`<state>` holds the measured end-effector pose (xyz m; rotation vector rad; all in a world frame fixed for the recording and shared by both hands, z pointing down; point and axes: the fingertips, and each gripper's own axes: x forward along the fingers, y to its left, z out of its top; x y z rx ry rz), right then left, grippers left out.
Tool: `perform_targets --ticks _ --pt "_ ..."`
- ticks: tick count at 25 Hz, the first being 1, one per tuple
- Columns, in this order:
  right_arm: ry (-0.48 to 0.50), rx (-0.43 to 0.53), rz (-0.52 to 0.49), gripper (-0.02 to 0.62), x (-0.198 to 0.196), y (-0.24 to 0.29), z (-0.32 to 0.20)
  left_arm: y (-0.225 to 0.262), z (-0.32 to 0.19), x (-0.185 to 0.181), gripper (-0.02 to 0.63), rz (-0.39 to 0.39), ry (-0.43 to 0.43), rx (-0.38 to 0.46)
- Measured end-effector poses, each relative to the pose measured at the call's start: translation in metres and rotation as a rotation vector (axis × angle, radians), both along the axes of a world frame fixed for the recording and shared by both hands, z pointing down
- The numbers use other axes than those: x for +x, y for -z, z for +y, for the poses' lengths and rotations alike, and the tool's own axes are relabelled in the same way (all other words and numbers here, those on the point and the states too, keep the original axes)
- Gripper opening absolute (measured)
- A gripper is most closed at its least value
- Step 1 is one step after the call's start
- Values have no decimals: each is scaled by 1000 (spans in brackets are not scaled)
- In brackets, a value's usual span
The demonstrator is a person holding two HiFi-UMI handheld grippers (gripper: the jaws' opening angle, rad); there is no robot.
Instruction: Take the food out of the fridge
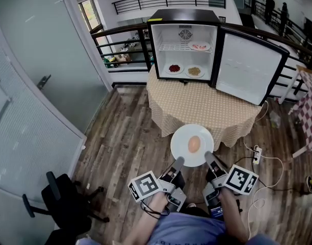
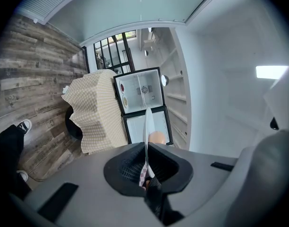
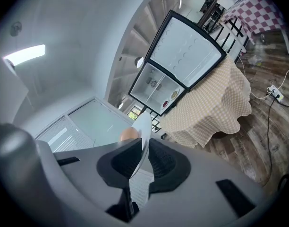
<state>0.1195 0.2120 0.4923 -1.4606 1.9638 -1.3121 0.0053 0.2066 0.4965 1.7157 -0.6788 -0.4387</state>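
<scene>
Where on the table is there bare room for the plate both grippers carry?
The checkered tablecloth in front of the fridge is bare, from its near edge to the open door. The fridge floor is crowded with two dishes; a third dish sits right on the wire shelf, leaving its left free.

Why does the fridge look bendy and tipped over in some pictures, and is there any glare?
Head view: the wide lens bows the railing, yet the fridge stands upright and sharp. Left gripper view: the fridge lies sideways inside dark rounded corners, with a bright panel glaring at the right. Right gripper view: the fridge tilts, and a bright strip glares at the left.
</scene>
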Motion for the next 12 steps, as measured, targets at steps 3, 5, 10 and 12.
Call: perform_targets --ticks 3,5,10,12 --pt "6 6 -11 52 -3 0 5 0 7 -2 25 2 -1 -1" --pt "12 14 -17 52 -4 1 9 1 11 -2 25 6 -2 10" --pt "12 17 -10 52 -2 6 16 8 18 0 25 10 -5 31" --pt "11 17 -4 52 0 6 19 8 22 2 25 18 -8 29"
